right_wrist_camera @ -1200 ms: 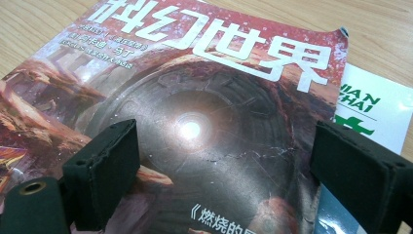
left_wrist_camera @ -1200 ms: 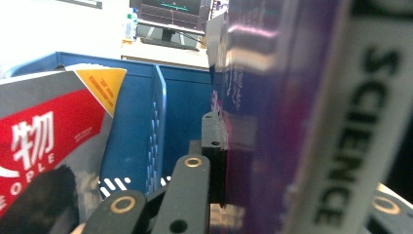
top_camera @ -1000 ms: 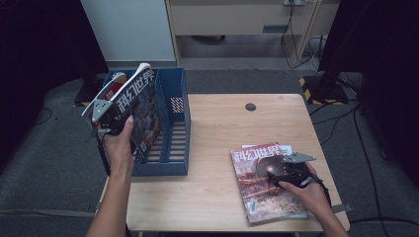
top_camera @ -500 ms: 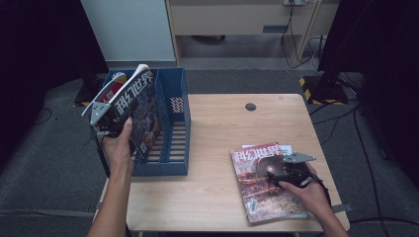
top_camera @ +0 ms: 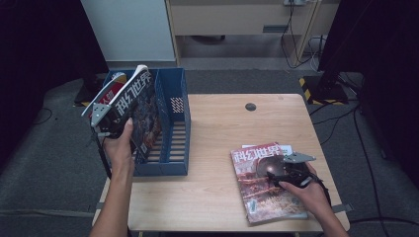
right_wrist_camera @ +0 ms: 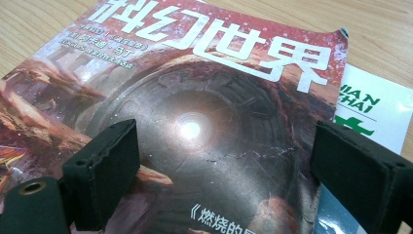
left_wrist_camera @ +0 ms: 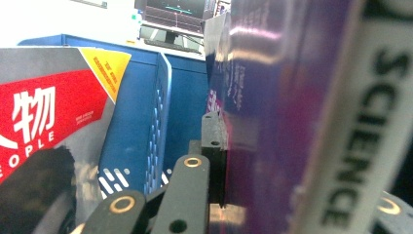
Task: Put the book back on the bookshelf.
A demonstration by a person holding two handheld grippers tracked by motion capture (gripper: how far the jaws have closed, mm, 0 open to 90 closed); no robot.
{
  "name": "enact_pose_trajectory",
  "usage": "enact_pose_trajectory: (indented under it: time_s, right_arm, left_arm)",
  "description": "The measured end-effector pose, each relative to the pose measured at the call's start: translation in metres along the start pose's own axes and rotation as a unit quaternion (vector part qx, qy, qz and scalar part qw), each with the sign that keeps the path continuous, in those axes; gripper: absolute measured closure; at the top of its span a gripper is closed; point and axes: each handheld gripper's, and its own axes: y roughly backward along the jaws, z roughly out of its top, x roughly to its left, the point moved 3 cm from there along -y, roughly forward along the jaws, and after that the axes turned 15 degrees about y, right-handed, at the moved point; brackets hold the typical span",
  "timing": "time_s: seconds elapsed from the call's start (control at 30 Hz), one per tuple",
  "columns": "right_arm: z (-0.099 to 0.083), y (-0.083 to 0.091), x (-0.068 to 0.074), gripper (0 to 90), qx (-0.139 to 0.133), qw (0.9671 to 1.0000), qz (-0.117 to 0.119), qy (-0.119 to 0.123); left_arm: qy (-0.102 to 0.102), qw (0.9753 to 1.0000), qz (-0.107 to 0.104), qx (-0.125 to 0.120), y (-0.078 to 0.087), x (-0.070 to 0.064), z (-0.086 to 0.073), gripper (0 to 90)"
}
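The left gripper has its black jaws closed on the edge of a purple magazine, which stands upright and fills the right half of the picture; its pale spine at the right reads "SCIENCE". Behind and to the left rises a blue file rack with a slotted divider. Farther left stands a red-and-grey magazine with a yellow corner.

You have a wooden worktop under everything; near its far edge sits a small dark round disc; beyond it stand a white cabinet and a beige desk front; black cables trail over the grey carpeted floor at your right.
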Motion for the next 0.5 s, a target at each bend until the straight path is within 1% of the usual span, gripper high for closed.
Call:
enact_pose_trajectory:
  time_s: [0.17,0.37,0.5]
  right_arm:
    - [0.000,0.000,0.000,11.1,0.000,1.0000,0.000,0.000]
    - [0.000,0.000,0.000,11.1,0.000,1.0000,0.000,0.000]
    - [0.000,0.000,0.000,11.1,0.000,1.0000,0.000,0.000]
  left_arm:
    - [0.001,1.0000,0.005,0.001,-0.005,0.001,-0.006,81.6]
    - [-0.002,0.9999,0.010,0.005,-0.005,0.003,-0.013,81.6]
    - [0.003,0.9999,0.010,0.008,-0.005,0.006,-0.020,81.7]
